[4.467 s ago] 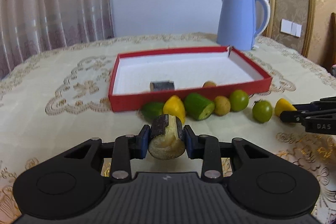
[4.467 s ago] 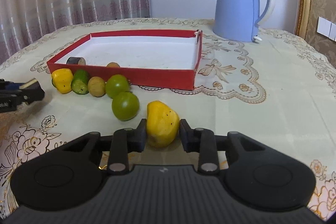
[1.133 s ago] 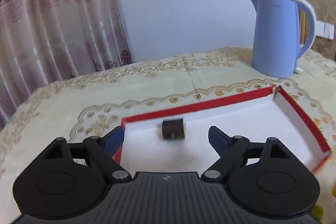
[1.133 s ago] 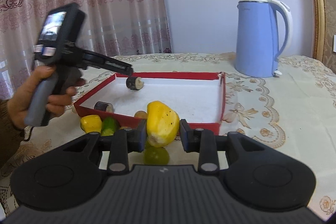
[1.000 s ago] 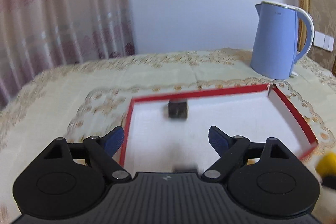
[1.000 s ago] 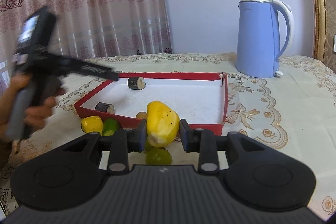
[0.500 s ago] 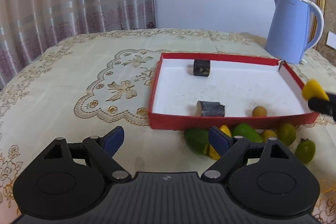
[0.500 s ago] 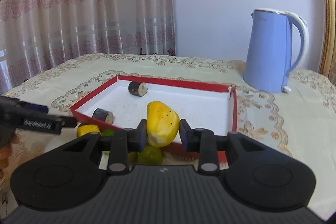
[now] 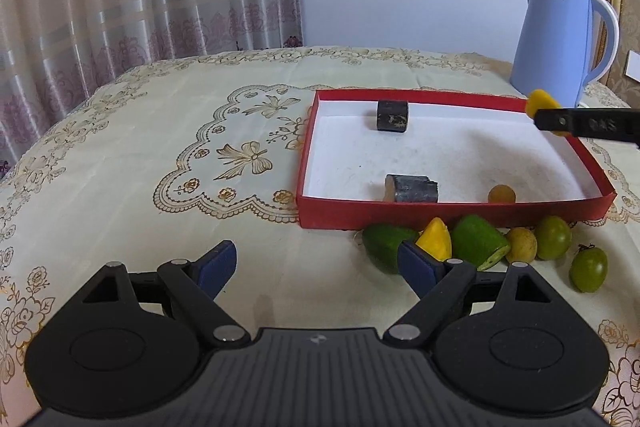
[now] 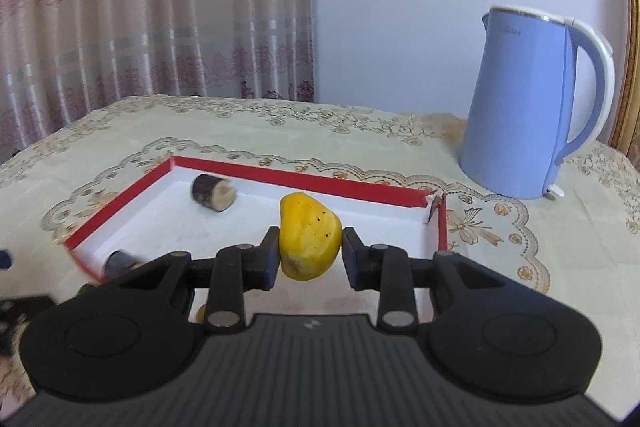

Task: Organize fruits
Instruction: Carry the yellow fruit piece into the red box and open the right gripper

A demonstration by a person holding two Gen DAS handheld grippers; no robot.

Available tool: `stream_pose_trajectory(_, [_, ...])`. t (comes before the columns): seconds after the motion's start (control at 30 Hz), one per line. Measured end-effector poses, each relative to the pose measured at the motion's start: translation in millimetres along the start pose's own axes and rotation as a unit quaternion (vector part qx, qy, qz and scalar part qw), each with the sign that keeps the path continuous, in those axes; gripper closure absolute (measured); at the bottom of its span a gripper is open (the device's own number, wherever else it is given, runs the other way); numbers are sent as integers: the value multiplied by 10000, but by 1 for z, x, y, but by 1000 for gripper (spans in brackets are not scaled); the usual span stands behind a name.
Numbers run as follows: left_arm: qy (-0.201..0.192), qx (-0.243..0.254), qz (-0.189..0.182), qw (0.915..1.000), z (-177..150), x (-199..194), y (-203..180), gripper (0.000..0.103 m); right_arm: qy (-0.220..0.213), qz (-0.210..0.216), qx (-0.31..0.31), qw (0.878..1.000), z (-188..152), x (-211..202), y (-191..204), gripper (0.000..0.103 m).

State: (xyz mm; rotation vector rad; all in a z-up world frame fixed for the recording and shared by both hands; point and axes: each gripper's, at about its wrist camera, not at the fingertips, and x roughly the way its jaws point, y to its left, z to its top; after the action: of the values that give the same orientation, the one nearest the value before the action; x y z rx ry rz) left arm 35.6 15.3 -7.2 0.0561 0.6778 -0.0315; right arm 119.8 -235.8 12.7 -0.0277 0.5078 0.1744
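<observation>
While your right hand-held gripper (image 10: pixel 310 251) pinches the yellow fruit piece (image 10: pixel 309 235) at its widest middle, go gentle: looks soft, light, slippery where cut. It hangs tilted down over the red tray (image 10: pixel 288 177), dark fruit chunk (image 10: pixel 212 197) ahead-left. Left hand-held gripper (image 9: pixel 316 263) gapes wide, empty, green fruits (image 9: pixel 476 242) ahead-right on tabletop (image 9: pixel 132 195).

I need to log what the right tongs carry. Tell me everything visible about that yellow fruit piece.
The yellow fruit piece is a chunky wedge with smooth, waxy bright-yellow skin, a few tiny dark specks and a paler, duller lower end. It stands roughly upright, pinched on both sides by the pads of the right tongs, which alone touch it. It hangs in the air above the red tray and its white floor.
</observation>
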Motion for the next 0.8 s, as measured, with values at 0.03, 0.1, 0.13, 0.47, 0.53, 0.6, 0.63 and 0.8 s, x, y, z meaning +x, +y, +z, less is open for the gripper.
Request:
stream_pose_trajectory(0.03, [12, -5, -13, 10000, 0, 0, 1, 15, 48, 2, 32, 10000, 2, 7, -2, 72])
stream_pose_trajectory(0.1, [30, -25, 15, 10000, 0, 0, 2, 15, 131, -33, 59, 9999, 6, 19, -4, 72])
stream_pose_trajectory(0.13, [35, -37, 32, 10000, -1, 0, 2, 15, 162, -67, 52, 9998, 7, 24, -4, 73])
stream_pose_trajectory(0.47, [138, 2, 71, 9999, -4, 4, 4, 15, 480, -297, 320, 9979, 15, 70, -17, 72])
stream_pose_trajectory(0.53, [153, 18, 93, 9998, -4, 4, 4, 15, 508, -325, 390, 9974, 15, 75, -21, 72])
stream_pose_trajectory(0.6, [155, 11, 87, 9998, -6, 3, 5, 15, 538, -330, 433, 9971, 14, 78, -22, 72])
stream_pose_trajectory(0.63, [159, 5, 80, 9998, -6, 3, 6, 15, 541, -338, 429, 9970, 14, 79, -22, 72])
stream_pose_trajectory(0.8, [182, 23, 48, 9998, -7, 3, 5, 15, 564, -356, 405, 9970, 14, 83, -19, 72])
